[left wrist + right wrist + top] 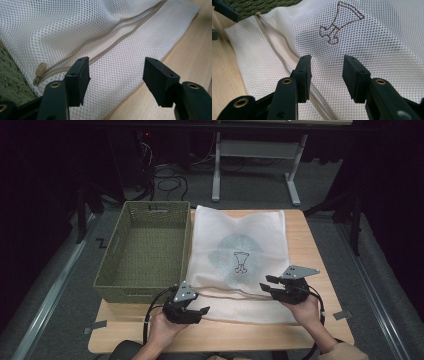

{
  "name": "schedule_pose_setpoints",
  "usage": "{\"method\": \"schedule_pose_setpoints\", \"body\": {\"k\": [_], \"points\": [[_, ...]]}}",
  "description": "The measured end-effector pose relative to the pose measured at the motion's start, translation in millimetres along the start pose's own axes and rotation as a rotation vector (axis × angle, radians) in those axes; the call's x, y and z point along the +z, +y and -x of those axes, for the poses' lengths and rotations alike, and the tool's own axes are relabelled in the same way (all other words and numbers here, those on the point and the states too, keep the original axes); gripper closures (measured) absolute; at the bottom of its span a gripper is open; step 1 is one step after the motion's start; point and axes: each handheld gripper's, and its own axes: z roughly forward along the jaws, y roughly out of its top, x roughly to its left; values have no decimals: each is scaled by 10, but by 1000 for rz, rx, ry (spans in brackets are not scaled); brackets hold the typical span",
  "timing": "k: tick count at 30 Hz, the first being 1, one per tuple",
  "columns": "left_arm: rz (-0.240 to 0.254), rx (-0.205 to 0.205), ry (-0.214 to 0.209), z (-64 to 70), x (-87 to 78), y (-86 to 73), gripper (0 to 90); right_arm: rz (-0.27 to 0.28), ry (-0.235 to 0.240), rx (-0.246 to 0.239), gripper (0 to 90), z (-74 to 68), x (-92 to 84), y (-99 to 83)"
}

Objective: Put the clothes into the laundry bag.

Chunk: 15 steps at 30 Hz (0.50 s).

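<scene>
— Nearest us, what sits at the near edge of the table?

— Two hands with grippers, but take the big things first. That wooden table carries everything. On its left half a green woven basket runs from the far edge nearly to the near-left corner. Touching the basket's right side lies a white mesh laundry bag, flat, covering the middle of the table from the far edge almost to the near edge. A dark embroidered figure sits near the bag's centre.

— And the zipper?

— A beige zipper runs along the bag's near edge, parallel to the table's near edge. Its pull rests at the left end, just beside the basket.

— Now the grippers.

— The left gripper hovers at the bag's near-left corner, by the basket's near-right corner. In the left gripper view its jaws stand apart over the mesh just right of the pull, with nothing pressed between them.

— The right one?

— The right gripper is over the bag's near-right part, pointing left. In the right gripper view its jaws stand parted above the mesh, the zipper passing under the left jaw; they grip nothing.
</scene>
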Motion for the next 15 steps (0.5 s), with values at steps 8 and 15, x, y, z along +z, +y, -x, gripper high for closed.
{"method": "schedule_pose_setpoints", "body": {"k": [8, 15], "points": [[0, 0, -1, 2, 2, 0, 384, 4, -6, 4, 590, -10, -50, -53], [2, -1, 0, 1, 0, 0, 384, 3, -3, 9, 587, -22, -62, -107]]}}
